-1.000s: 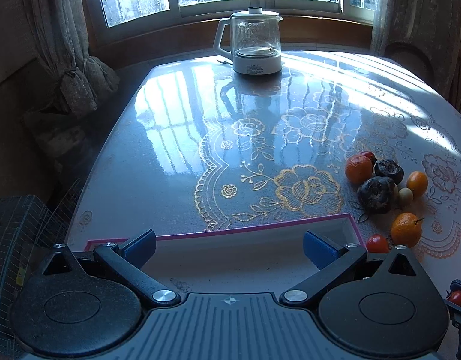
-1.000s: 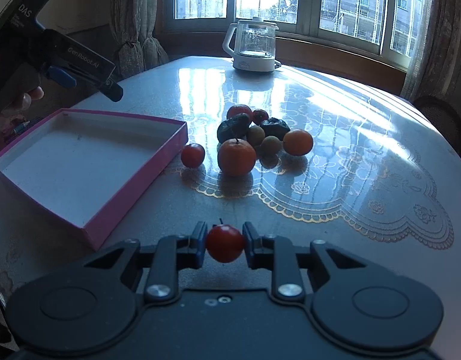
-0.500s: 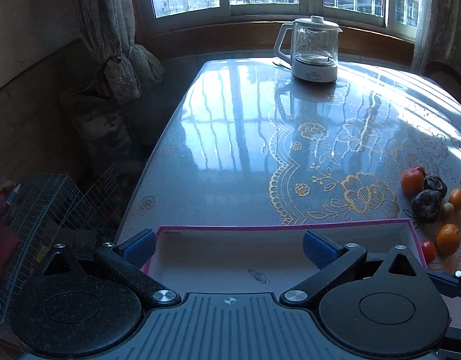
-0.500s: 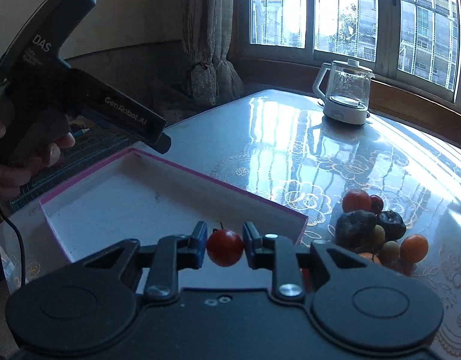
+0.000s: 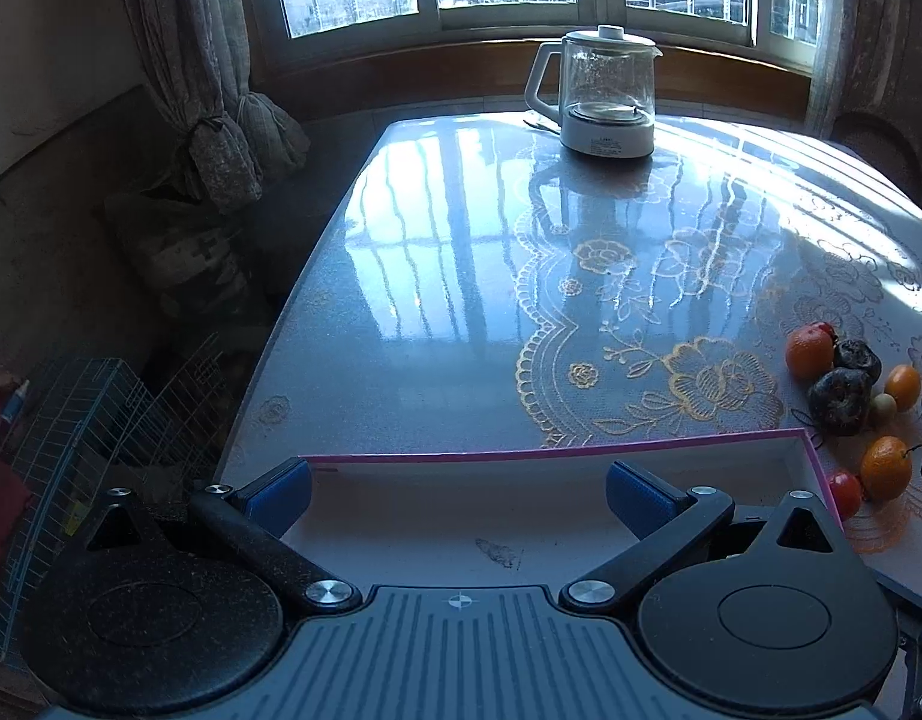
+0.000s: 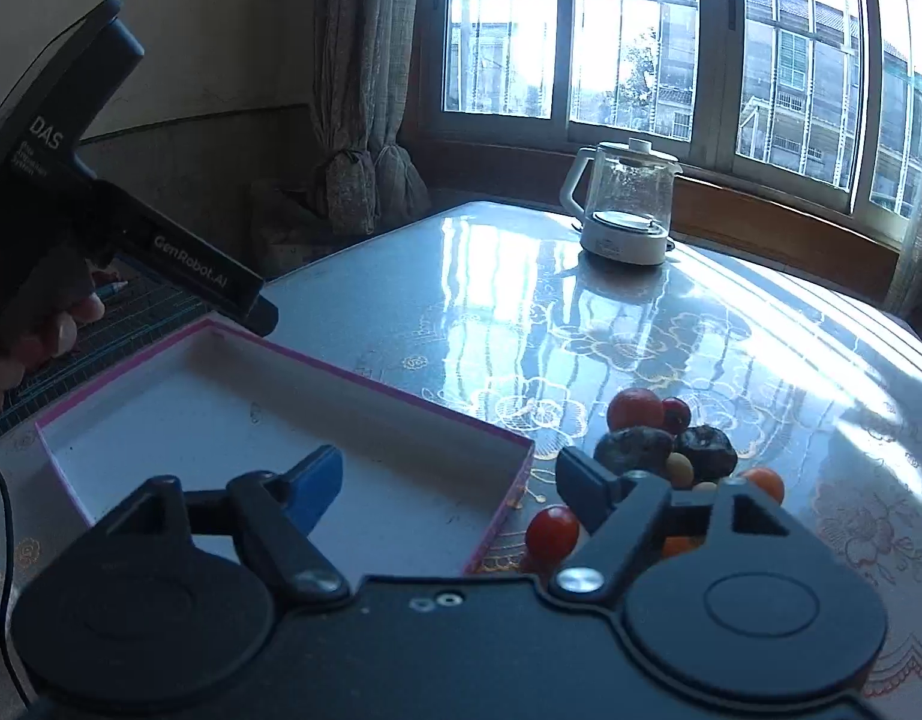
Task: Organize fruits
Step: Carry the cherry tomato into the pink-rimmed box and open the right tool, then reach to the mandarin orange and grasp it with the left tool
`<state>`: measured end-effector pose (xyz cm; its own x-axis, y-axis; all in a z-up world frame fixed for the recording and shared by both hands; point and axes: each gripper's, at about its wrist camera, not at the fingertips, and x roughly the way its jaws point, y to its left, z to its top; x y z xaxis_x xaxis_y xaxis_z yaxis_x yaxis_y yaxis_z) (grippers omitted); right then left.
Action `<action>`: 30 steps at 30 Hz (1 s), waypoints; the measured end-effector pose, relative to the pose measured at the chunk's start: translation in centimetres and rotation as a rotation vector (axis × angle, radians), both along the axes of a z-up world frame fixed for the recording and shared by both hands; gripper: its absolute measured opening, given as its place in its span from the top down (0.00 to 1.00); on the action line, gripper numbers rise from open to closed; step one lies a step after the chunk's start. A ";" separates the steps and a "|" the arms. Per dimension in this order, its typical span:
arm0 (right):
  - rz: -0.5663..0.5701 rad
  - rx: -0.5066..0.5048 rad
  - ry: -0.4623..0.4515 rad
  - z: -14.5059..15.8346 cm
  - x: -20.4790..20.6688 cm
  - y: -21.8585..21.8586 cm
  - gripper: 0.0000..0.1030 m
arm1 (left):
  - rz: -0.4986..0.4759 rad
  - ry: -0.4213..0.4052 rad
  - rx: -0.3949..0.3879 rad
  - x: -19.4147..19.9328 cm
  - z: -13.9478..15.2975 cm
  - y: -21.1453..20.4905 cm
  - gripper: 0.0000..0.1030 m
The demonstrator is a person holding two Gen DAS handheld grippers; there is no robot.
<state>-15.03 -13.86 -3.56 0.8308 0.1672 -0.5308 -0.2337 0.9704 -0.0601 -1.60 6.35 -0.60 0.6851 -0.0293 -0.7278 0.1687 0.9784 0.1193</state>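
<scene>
A: The right hand-held gripper (image 6: pixel 449 480) first: its jaws are opening, blue pads spread wide over the near right corner of the pink-edged box (image 6: pixel 523 450), with nothing between them.

B: And the small red tomato?

A: I can't find one inside the box. The only small red tomato (image 6: pixel 552 533) I can see lies on the table (image 6: pixel 490 276), just outside the box's right wall and beside the gripper's right finger. Whether it touches the wall I can't tell.

B: The left hand-held gripper (image 5: pixel 459 489)?

A: Wide open and holding nothing. It points down over the box's near edge; in the right wrist view a person's hand (image 6: pixel 35 336) holds it above the far left corner.

B: Where's the remaining fruit?

A: Clustered on the lace-patterned table to the right of the box: an orange (image 5: pixel 808 351) at the far end with a red fruit just behind it, two dark wrinkled fruits (image 5: pixel 840 397) touching each other, a pale round one (image 5: pixel 882 405), a small orange fruit (image 5: pixel 902 386), and nearer, a stemmed orange (image 5: pixel 885 467) beside the tomato.

B: Anything else?

A: A glass kettle (image 5: pixel 607 99) on a white base stands at the far side of the table by the window, well apart from the fruit. The box floor is white with a small smudge.
</scene>
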 end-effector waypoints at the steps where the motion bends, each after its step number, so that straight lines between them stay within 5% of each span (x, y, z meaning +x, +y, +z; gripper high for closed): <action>1: -0.019 0.013 0.000 0.0 -0.4 -0.8 0.24 | -0.006 0.007 -0.008 -0.1 0.0 -0.2 0.00; 7: -0.154 0.034 -0.002 -0.2 -1.8 -4.8 0.18 | -0.119 0.012 -0.052 -1.1 0.1 -4.1 0.00; 17: -0.332 0.117 -0.055 0.5 -5.2 -11.6 0.11 | -0.392 -0.080 0.018 -4.8 -0.7 -16.0 0.00; 30: -0.386 0.190 -0.085 -0.2 -7.4 -18.6 0.06 | -0.451 -0.054 0.073 -7.2 -4.3 -24.8 0.00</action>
<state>-22.48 -32.47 -3.73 0.8911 -0.0760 -0.4473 0.1461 0.9814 0.1243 -8.79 -18.47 -4.90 0.6524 -0.2836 -0.7028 0.5675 0.7974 0.2050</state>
